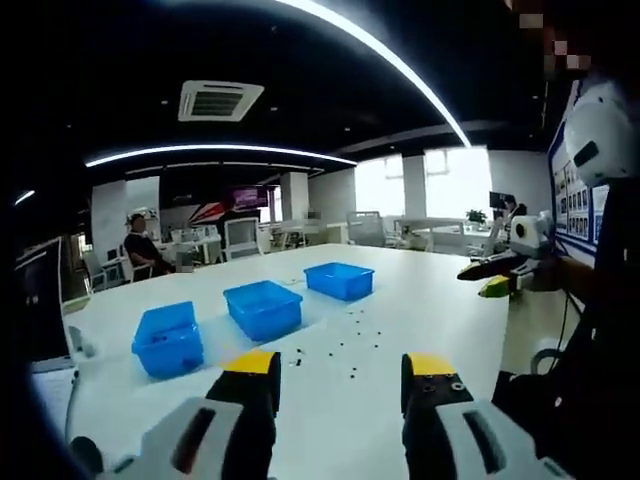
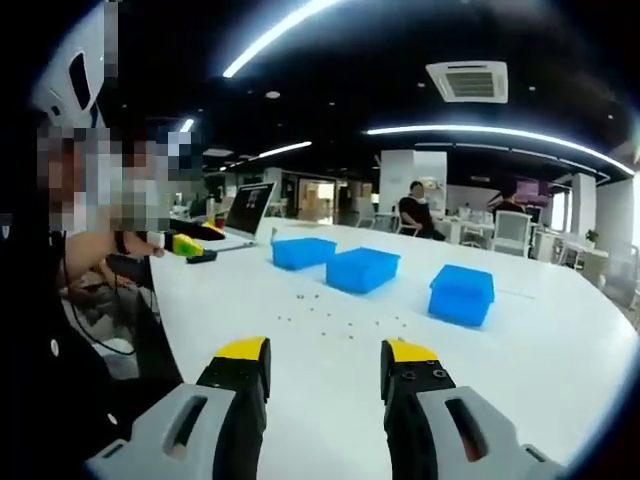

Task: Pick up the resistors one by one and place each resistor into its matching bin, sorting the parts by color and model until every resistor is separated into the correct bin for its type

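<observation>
Left gripper [image 1: 340, 385] — black jaws, yellow tips, grey housings, right gripper [image 2: 325, 375] alike — small screws

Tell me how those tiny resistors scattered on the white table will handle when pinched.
The resistors look like tiny dark specks, so probably very light and easy to flick away. Beside the open left gripper, they seem small; pinches may slip. The table looks smooth, so they may skid.

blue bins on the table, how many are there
3, in a row on the white table: near bin, middle bin, far bin, as the left gripper view shows them. Small dark parts lie scattered beside them.
</observation>
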The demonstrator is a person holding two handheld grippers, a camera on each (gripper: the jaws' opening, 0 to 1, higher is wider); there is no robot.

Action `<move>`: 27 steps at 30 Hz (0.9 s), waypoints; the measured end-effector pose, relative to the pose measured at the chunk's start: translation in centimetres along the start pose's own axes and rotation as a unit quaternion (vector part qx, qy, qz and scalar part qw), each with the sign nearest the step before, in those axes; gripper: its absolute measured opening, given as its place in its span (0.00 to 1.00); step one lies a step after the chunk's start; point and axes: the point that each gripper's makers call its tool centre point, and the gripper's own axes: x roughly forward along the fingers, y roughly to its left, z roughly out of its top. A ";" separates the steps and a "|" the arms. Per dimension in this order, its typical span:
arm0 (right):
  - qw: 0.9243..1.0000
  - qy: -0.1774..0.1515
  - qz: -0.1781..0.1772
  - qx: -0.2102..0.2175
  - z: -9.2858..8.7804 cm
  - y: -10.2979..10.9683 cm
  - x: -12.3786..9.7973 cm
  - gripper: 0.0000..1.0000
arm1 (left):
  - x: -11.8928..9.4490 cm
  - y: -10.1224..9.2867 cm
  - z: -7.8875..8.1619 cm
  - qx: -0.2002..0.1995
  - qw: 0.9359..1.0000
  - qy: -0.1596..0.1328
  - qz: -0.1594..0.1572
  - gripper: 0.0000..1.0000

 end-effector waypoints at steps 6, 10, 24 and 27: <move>1.000 0.001 0.001 0.004 -0.2 -0.2 0.1 0.46 | 1.1 0.4 0.0 0.009 1.000 0.022 -0.015 0.50; 1.000 0.002 0.000 0.007 -0.5 -0.4 0.1 0.46 | 2.3 0.6 0.2 0.030 0.998 0.042 -0.028 0.49; 1.000 0.005 -0.010 0.015 -1.1 -0.9 -0.2 0.46 | 8.2 2.8 -0.9 0.118 0.969 0.190 -0.103 0.45; 1.000 0.006 -0.012 0.018 -1.1 -0.9 -0.2 0.45 | 9.5 3.1 -1.2 0.148 0.958 0.215 -0.123 0.40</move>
